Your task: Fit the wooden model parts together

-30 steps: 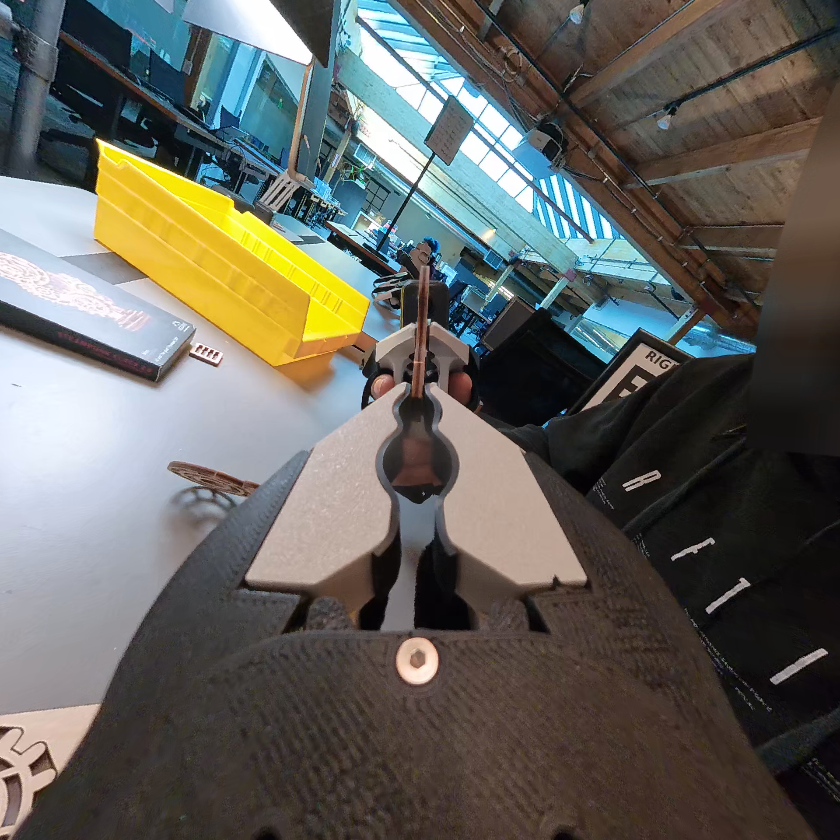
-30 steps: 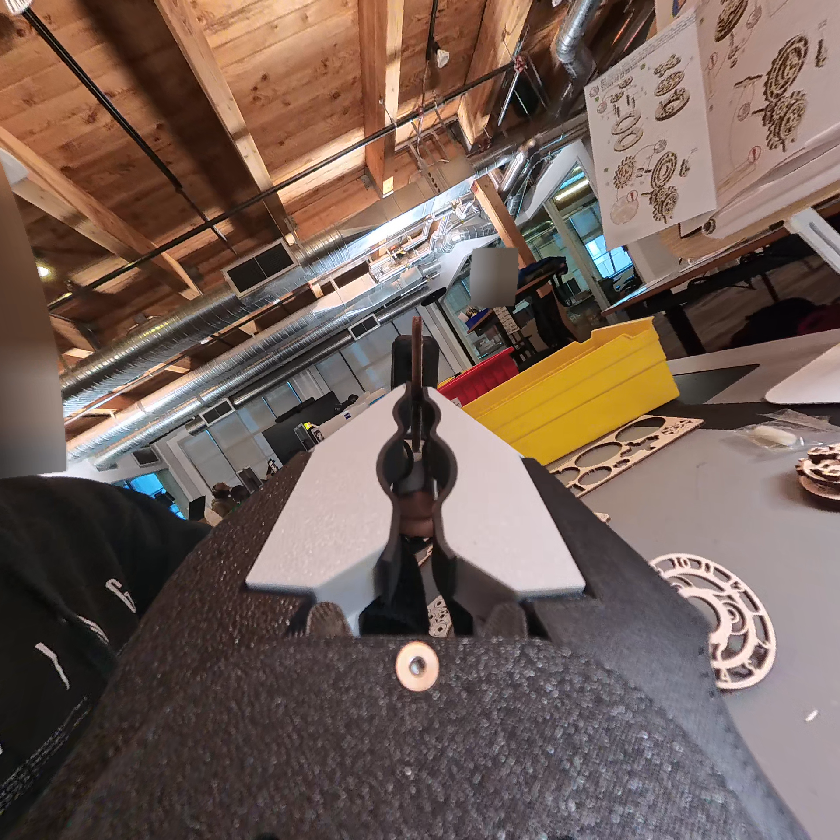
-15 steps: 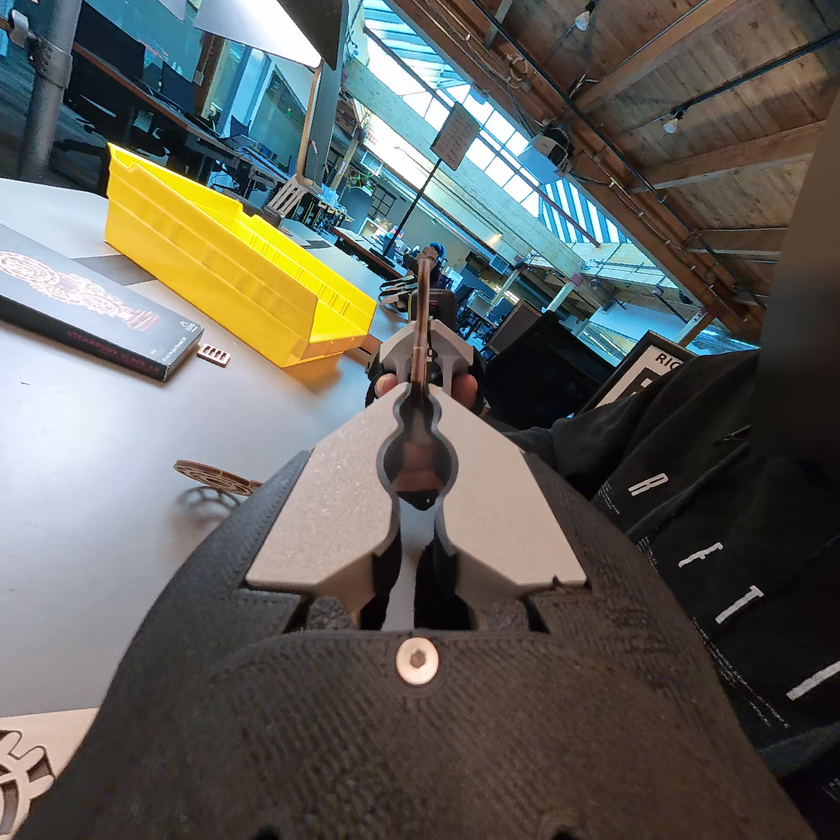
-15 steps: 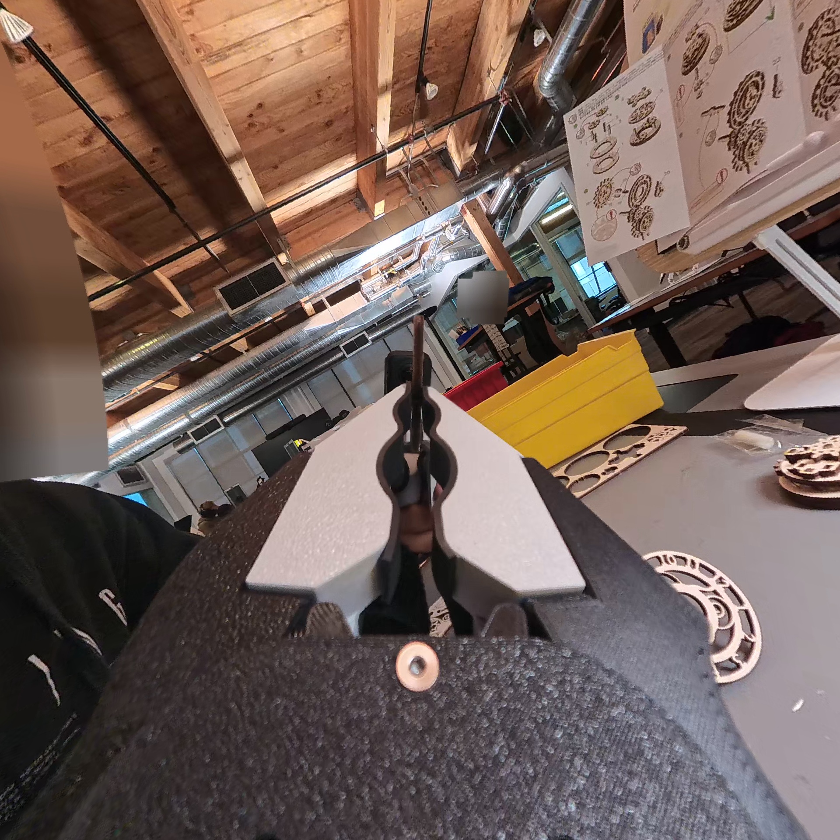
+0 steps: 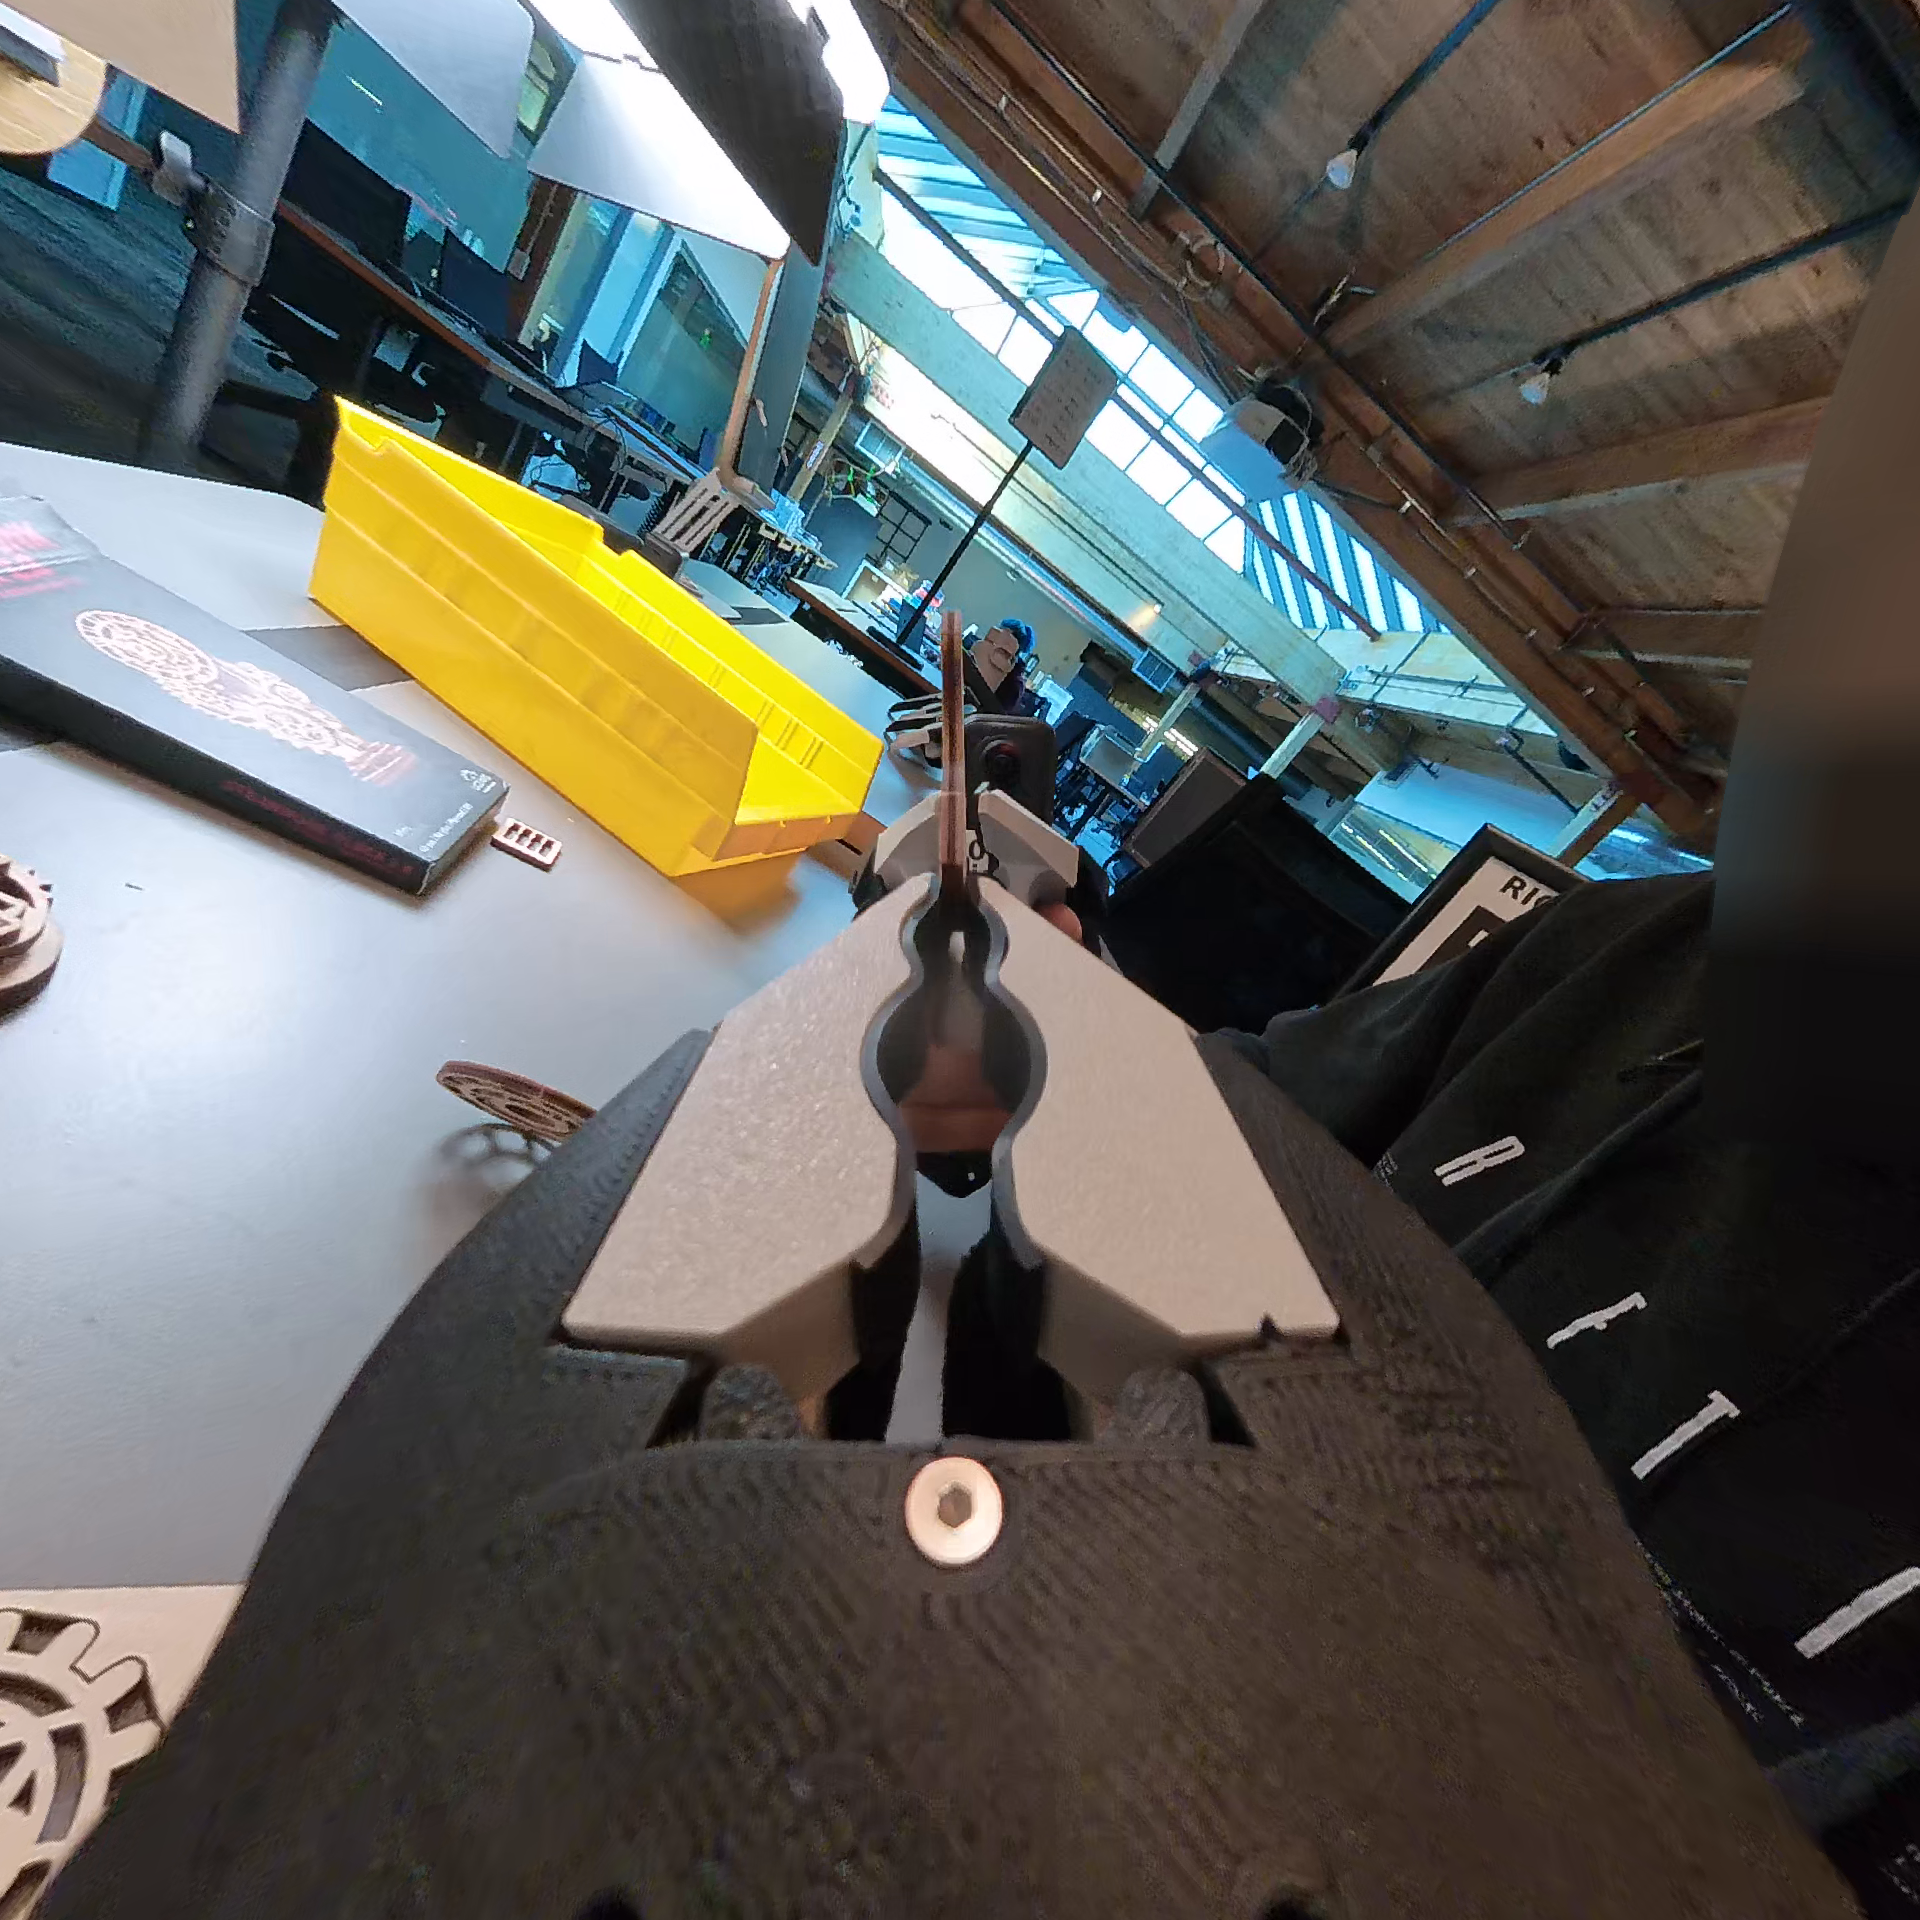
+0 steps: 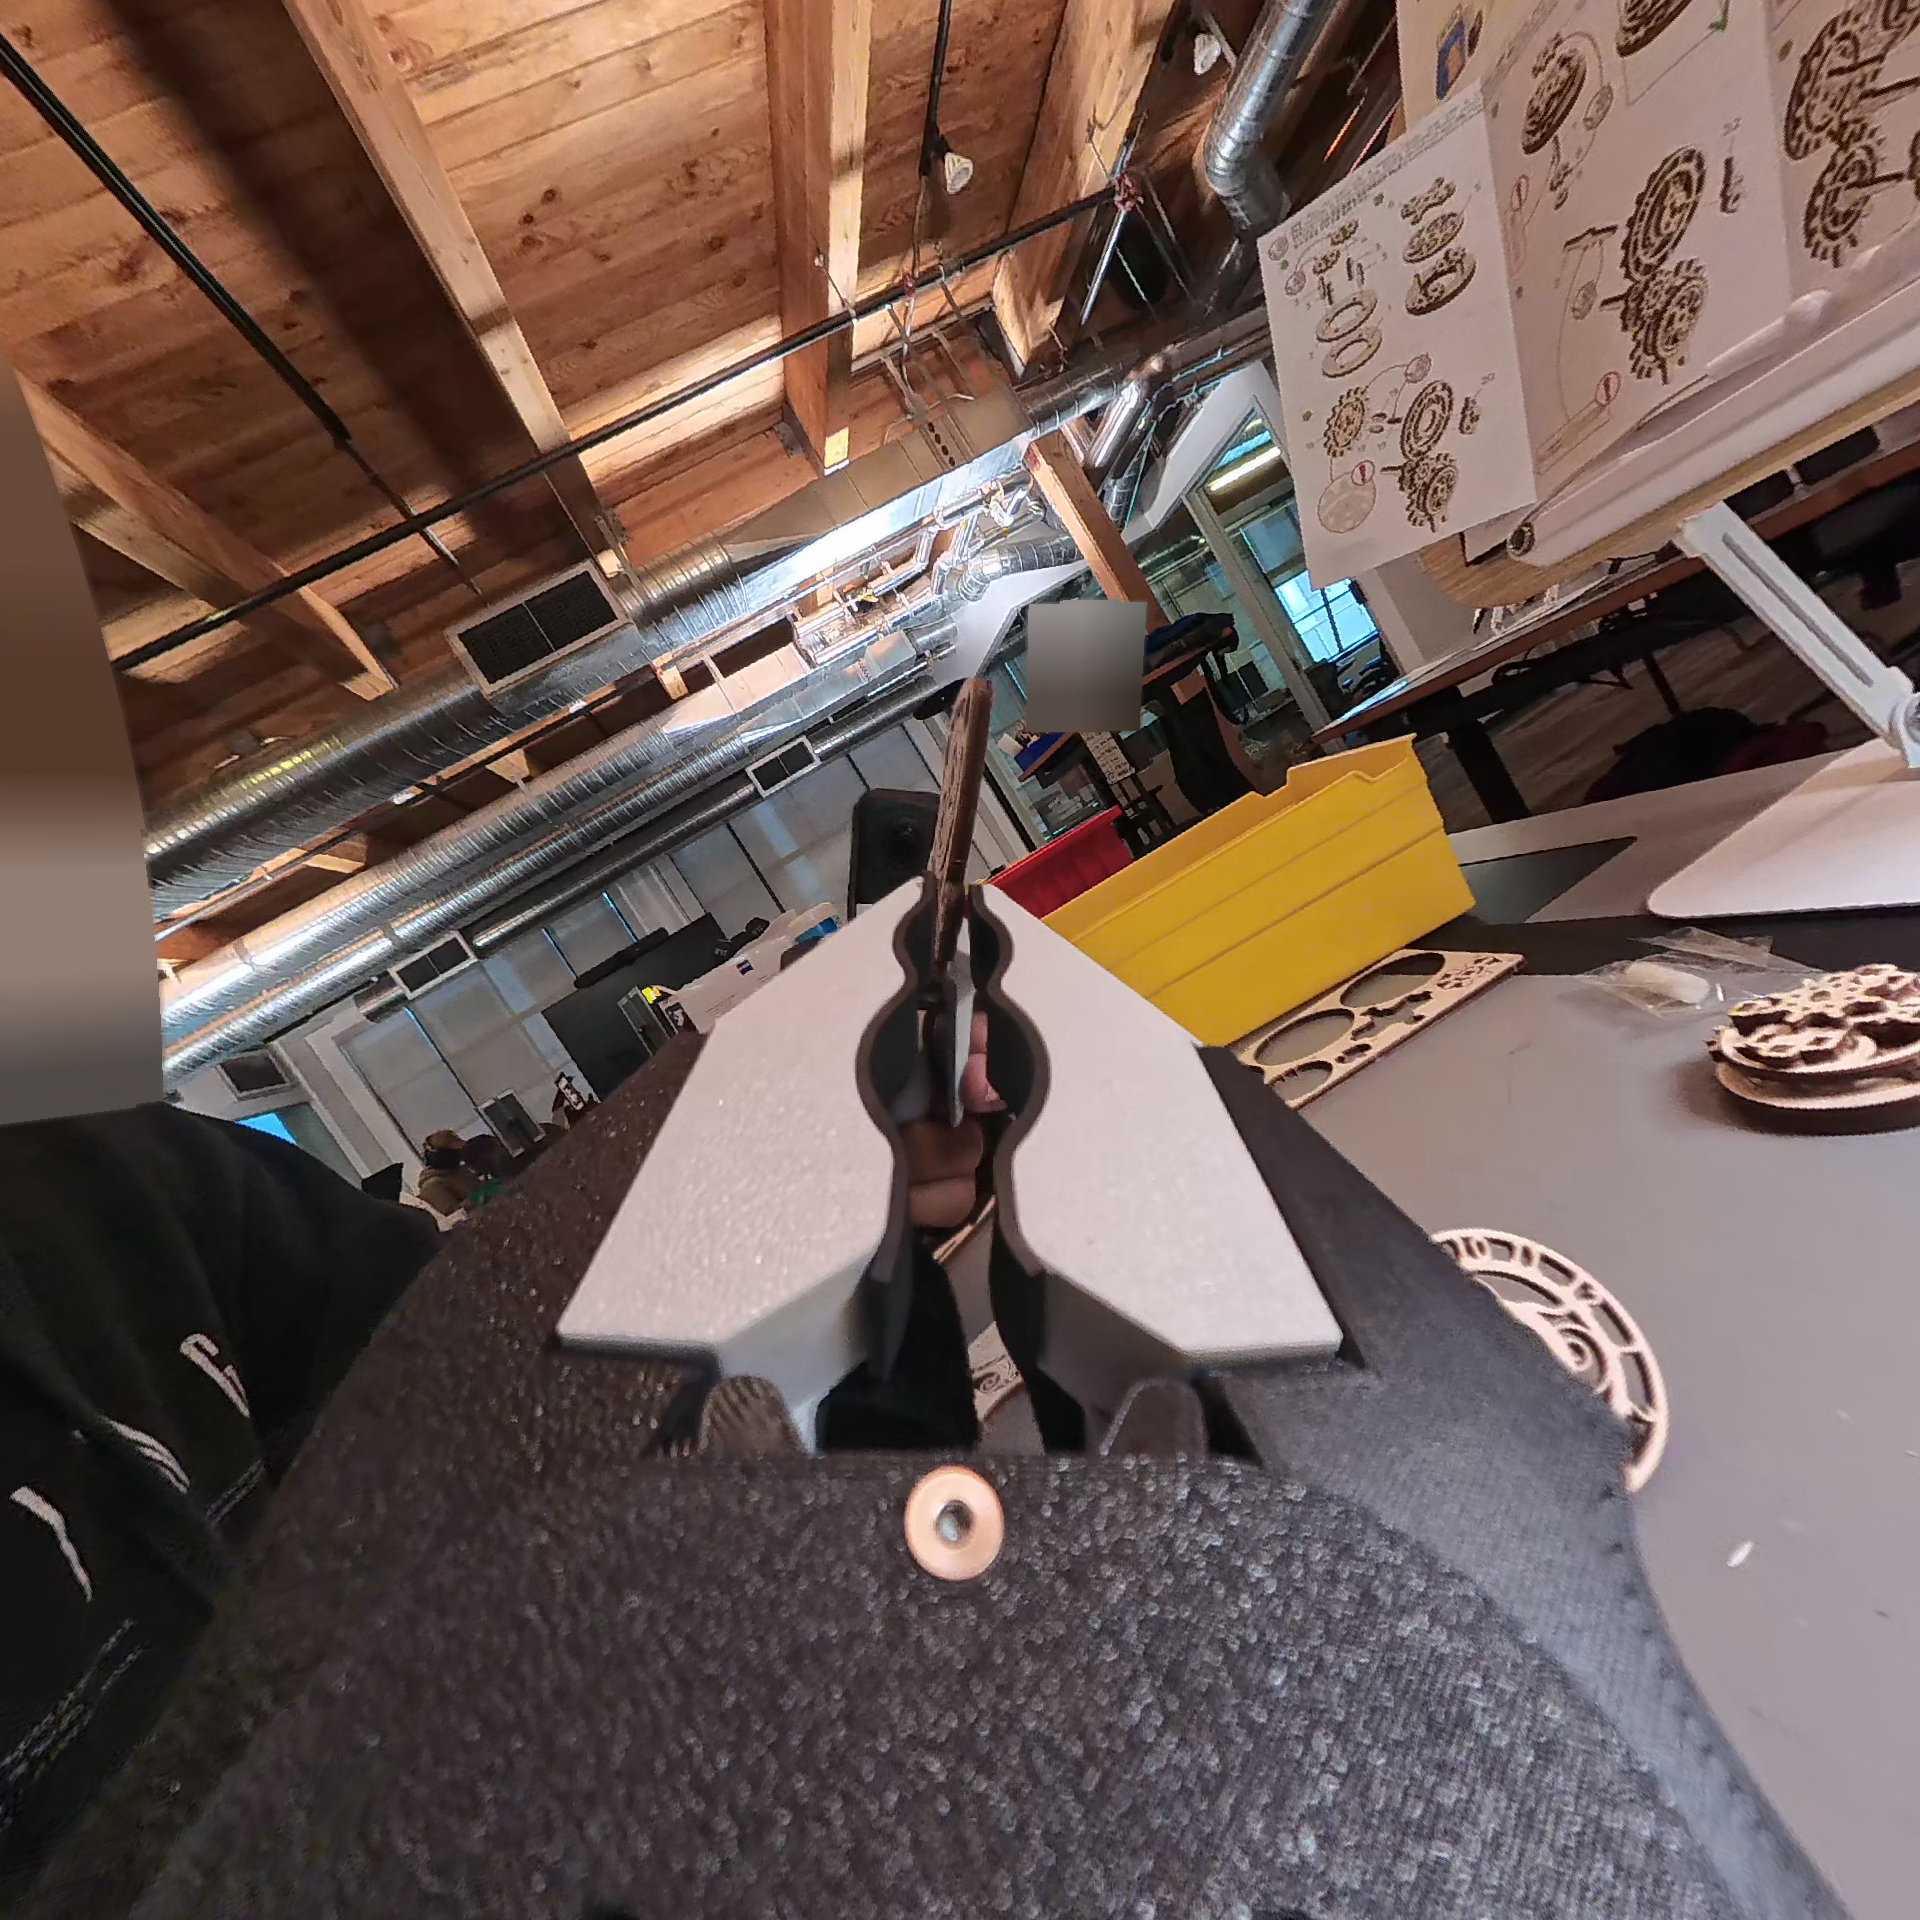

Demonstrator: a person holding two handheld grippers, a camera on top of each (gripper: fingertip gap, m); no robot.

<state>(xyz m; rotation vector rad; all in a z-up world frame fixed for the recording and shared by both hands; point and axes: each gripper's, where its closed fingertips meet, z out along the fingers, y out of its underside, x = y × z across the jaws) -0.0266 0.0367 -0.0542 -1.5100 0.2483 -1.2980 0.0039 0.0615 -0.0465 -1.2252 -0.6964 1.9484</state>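
Observation:
A thin dark wooden model part (image 5: 951,727) stands edge-on in the air between my two grippers, which face each other. My left gripper (image 5: 951,904) is shut on its near edge. My right gripper (image 5: 977,847) shows just beyond, clamped on the far edge, with a hand behind it. In the right wrist view the same part (image 6: 961,790) rises from my right gripper (image 6: 951,920), which is shut on it, and it leans slightly right. I cannot tell whether it is one piece or two pressed together.
On the grey table (image 5: 260,1143) are a yellow bin (image 5: 582,644), a black box (image 5: 239,717), a small wooden strip (image 5: 527,840) and a wooden gear disc (image 5: 514,1101). The right wrist view shows a yellow bin (image 6: 1278,904), a punched-out wooden sheet (image 6: 1371,1008), a gear assembly (image 6: 1818,1039), a pale ring disc (image 6: 1558,1340) and hanging instruction sheets (image 6: 1558,260). The left gripper's tips are roughly 5 centimetres from the right gripper's.
Both grippers stay shut on the part and have shifted a little together. In the right wrist view the part has gone from upright to leaning slightly right.

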